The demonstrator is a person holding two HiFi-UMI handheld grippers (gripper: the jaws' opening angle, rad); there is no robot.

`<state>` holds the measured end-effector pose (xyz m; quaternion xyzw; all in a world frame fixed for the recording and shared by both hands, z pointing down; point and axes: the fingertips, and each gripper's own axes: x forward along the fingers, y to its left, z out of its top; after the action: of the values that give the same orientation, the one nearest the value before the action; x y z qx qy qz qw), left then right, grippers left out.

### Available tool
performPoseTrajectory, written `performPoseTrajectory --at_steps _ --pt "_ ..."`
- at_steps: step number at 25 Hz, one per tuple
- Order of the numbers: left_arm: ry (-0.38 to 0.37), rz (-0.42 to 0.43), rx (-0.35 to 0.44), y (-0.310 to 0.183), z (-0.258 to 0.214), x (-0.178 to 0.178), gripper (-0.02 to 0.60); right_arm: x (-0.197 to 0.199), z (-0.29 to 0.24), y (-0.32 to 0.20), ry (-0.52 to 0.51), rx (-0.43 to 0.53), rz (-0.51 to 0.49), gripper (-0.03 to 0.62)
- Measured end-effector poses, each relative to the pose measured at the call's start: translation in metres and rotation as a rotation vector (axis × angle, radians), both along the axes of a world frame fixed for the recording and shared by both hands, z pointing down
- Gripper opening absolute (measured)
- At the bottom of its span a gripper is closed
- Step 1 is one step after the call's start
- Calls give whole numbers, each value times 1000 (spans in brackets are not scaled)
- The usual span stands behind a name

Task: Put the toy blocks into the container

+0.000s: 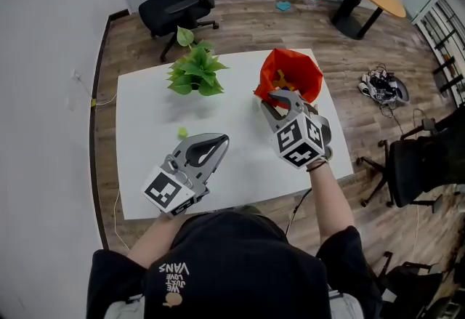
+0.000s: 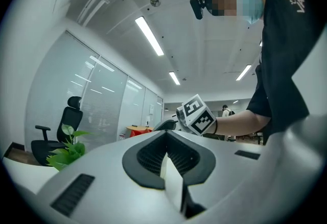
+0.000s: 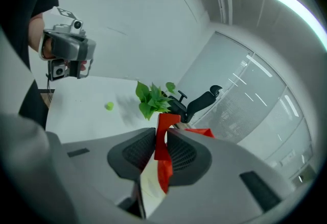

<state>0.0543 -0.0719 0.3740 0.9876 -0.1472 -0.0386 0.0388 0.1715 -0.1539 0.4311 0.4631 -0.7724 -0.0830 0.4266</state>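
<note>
Right gripper (image 1: pixel 282 99) is clenched on the near rim of the red soft fabric bag container (image 1: pixel 294 69). The right gripper view shows a red strip of that rim pinched between the jaws. The container sits at the far right part of the white rectangular table (image 1: pixel 240 165), with some orange-yellow pieces (image 1: pixel 280 81) visible inside, too small to identify.

Left gripper (image 1: pixel 216 143) has its jaws pressed together with nothing between them. It hovers over the table's near left side, pointing up and away.

One small green toy block (image 1: pixel 182 133) lies loose on the table, left of centre, near the left gripper and well apart from the container. A green leafy potted plant (image 1: pixel 195 72) stands at the far side, left of the container.
</note>
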Motion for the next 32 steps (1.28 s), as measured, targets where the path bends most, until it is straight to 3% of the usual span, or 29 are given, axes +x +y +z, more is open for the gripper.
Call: performPoseTrajectory --at_steps 6,13,19,32 --pt "-4 37 6 7 -1 13 11 56 -18 -14 -6 28 122 83" --pt "-8 37 8 6 -1 15 11 95 8 -34 -16 -61 222 84" --pt "-15 9 2 2 1 8 11 104 40 -39 -79 -147 279 86" --pt "-12 -3 -1 -6 1 3 11 105 44 -43 -106 -130 313 97"
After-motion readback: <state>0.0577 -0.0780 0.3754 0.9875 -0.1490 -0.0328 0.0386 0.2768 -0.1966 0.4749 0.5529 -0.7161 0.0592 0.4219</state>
